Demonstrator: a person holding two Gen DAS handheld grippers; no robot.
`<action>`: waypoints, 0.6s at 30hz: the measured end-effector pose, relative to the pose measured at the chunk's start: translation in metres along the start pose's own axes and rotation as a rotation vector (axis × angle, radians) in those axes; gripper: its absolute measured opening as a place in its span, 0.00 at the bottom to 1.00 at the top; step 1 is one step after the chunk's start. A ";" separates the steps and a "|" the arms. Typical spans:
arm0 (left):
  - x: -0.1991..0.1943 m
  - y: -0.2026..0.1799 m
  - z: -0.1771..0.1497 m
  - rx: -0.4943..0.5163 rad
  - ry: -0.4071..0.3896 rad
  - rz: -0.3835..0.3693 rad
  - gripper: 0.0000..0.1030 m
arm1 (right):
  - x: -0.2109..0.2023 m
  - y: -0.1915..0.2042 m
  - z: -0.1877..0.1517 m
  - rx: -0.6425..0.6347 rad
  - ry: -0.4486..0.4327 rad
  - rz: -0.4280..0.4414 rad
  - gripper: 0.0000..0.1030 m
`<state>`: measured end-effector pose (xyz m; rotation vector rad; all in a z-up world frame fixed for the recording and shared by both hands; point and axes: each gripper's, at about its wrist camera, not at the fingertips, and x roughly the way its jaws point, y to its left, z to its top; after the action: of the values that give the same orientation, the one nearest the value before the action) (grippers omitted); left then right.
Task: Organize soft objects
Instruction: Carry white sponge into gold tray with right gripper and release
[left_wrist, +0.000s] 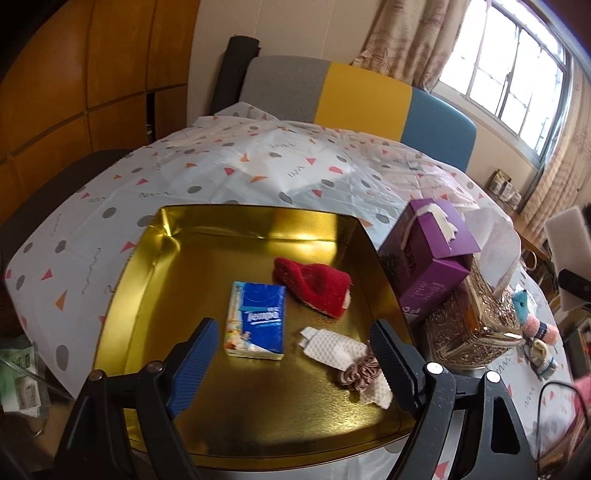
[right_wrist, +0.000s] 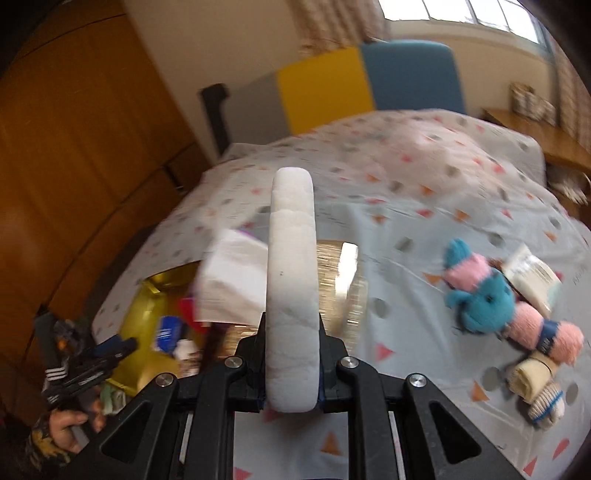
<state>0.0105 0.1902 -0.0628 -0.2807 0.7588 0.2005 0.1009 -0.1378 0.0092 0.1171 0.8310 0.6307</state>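
Sponge (right_wrist: 291, 295), white and squashy, sits pinched upright in your right claw (right_wrist: 291, 354), above the surface beside the gold tray (left_wrist: 155, 258). It looks light; grip mid-body, gently. Your left claw (left_wrist: 295, 354) hangs wide open, empty, over the tray.

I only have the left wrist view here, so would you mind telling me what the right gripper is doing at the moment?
Observer: The right gripper is shut on a white sponge block, held upright between its fingers.
Operator: Thank you. Is it over the gold tray yet?
Observer: Not quite; the gold tray lies ahead and to its left, behind the gold tissue holder.
Operator: What soft items remain outside the tray on that side?
Observer: A blue and pink knitted toy lies on the tablecloth to the right, with a rolled cream sock just in front of it.
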 end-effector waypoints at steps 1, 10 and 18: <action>-0.001 0.003 0.001 -0.004 -0.004 0.005 0.82 | 0.002 0.013 0.001 -0.026 0.003 0.021 0.16; -0.010 0.037 0.004 -0.088 -0.042 0.085 0.86 | 0.067 0.103 -0.016 -0.138 0.165 0.236 0.16; -0.016 0.071 0.004 -0.148 -0.061 0.140 0.86 | 0.158 0.139 -0.054 -0.154 0.392 0.313 0.27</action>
<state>-0.0175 0.2570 -0.0616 -0.3602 0.7042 0.3970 0.0757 0.0572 -0.0837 -0.0198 1.1496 1.0306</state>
